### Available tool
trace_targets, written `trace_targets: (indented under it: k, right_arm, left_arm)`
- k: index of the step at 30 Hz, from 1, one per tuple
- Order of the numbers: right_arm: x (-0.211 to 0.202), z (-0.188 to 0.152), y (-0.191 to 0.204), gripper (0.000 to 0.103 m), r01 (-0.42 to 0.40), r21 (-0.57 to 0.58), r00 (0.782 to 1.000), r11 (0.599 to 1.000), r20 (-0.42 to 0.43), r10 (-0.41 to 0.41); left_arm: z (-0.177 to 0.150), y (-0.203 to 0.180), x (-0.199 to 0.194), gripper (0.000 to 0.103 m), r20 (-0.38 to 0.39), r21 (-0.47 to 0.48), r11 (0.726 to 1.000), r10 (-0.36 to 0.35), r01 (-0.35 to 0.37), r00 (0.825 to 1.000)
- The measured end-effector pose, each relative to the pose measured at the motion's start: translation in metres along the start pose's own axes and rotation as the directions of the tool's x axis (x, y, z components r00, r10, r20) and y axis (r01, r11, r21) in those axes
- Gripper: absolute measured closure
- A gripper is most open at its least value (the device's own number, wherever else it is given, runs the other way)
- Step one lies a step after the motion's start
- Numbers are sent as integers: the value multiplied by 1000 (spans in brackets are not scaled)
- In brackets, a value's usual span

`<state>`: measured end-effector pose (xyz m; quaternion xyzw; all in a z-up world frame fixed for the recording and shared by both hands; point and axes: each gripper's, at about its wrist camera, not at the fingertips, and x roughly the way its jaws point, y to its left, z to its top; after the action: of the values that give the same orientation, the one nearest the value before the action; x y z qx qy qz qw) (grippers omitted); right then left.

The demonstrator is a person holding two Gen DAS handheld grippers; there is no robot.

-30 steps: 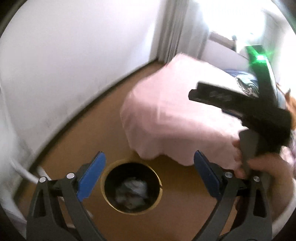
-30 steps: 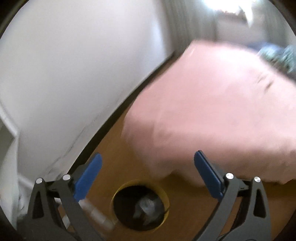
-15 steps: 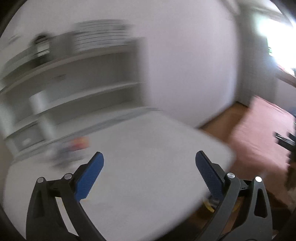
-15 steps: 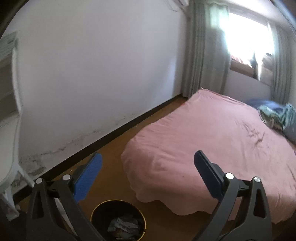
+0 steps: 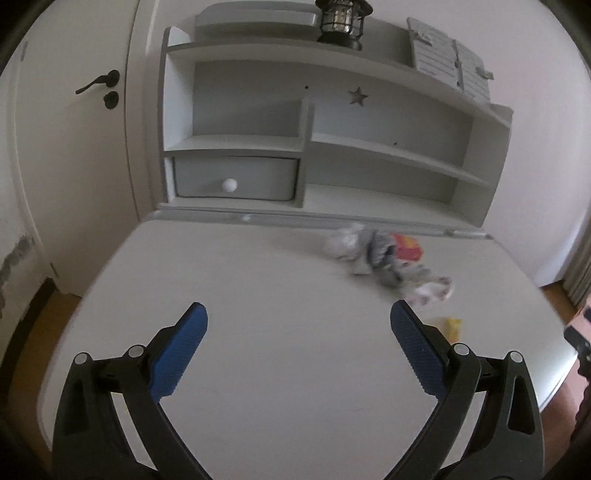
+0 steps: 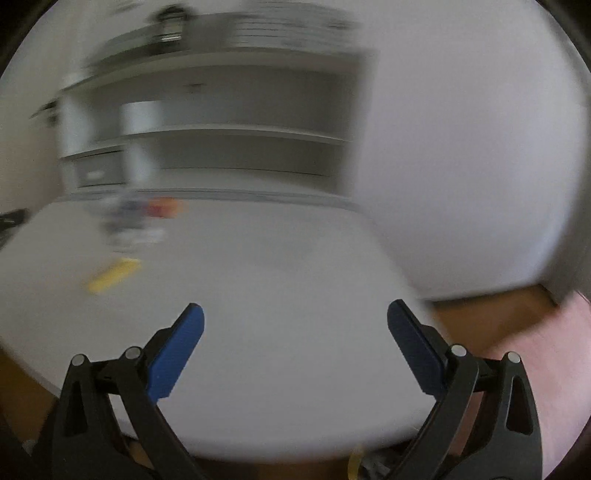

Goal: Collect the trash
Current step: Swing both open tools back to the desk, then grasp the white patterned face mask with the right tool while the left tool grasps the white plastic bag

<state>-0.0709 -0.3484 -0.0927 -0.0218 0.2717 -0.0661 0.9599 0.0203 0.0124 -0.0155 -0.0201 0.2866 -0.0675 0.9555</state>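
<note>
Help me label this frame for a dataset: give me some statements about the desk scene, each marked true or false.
1. Both the left gripper and right gripper hold nothing. True.
2. The pile of crumpled trash lies on the desk. True.
3. The drawer under the shelf stands pulled open. False: it is closed.
4. A lantern stands on top of the shelf unit. True.
5. The yellow piece sits on top of the crumpled pile. False: it lies apart, nearer the grippers.

Right wrist view is motion-blurred: the trash pile [image 6: 136,225] and shelf unit [image 6: 221,122] are smeared.
</note>
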Motion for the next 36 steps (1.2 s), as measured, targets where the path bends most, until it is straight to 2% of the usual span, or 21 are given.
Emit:
trace_targets:
  k: [2, 5, 8, 11, 14, 16, 19, 20, 23, 25, 27, 28, 29, 30, 31, 33, 36]
  right_arm:
    - [19, 12, 28, 7, -93, -42, 996, 995, -20, 92]
    - [53, 26, 61, 7, -185, -83, 980, 979, -94, 177]
    - [82, 45, 79, 8, -295, -74, 945, 953, -166, 280]
    - [106, 68, 98, 9, -340, -117, 927, 933, -212, 311]
    - [125, 80, 114, 13, -371, -156, 910, 915, -260, 324]
    - [141, 84, 120, 23, -396, -146, 892, 907, -294, 342]
    - [159, 87, 121, 26, -434, -103, 863, 895, -335, 379]
    - [162, 86, 125, 26, -440, -101, 859, 892, -338, 385]
    - [170, 89, 129, 31, -458, -106, 848, 883, -350, 398]
    - [175, 89, 130, 40, -468, -99, 838, 878, -365, 406]
    - [177, 91, 132, 42, -465, -110, 841, 879, -365, 400]
    - [177, 91, 132, 47, -467, -111, 840, 877, -365, 401]
    - [177, 90, 132, 52, -467, -114, 841, 877, -363, 401]
    - [176, 90, 131, 61, -459, -118, 846, 880, -359, 394]
    - [177, 90, 130, 68, -460, -113, 846, 881, -357, 396]
    - [175, 90, 124, 77, -479, -82, 834, 874, -354, 424]
    - [167, 91, 115, 79, -464, -77, 847, 882, -329, 417]
  left_arm:
    - [-8, 13, 8, 7, -26, 1, 1000, 5, -5, 1000]
    - [-13, 26, 17, 7, -65, 1, 1000, -9, 9, 998]
    - [-14, 30, 31, 7, -107, -9, 1000, -26, 25, 994]
    - [-4, 27, 54, 7, -168, -7, 999, -46, 46, 985]
    - [19, 14, 78, 7, -194, 46, 996, -64, 74, 979]
    - [34, 4, 97, 7, -214, 92, 992, -66, 87, 975]
    - [54, -10, 134, 8, -267, 130, 983, -91, 129, 959]
    - [59, -16, 148, 8, -288, 147, 979, -95, 142, 953]
    - [70, -29, 179, 17, -332, 163, 969, -122, 184, 935]
    - [75, -35, 196, 19, -356, 161, 966, -136, 204, 925]
    - [77, -43, 211, 22, -379, 165, 961, -145, 221, 914]
    - [76, -45, 216, 27, -388, 166, 958, -153, 232, 909]
    - [76, -47, 219, 33, -398, 141, 953, -193, 267, 897]
    - [77, -47, 220, 52, -401, 119, 951, -216, 285, 890]
    - [77, -47, 220, 57, -401, 100, 951, -230, 292, 887]
    - [79, -50, 215, 66, -380, 109, 955, -217, 277, 899]
    - [80, -51, 200, 69, -357, 117, 953, -223, 281, 907]
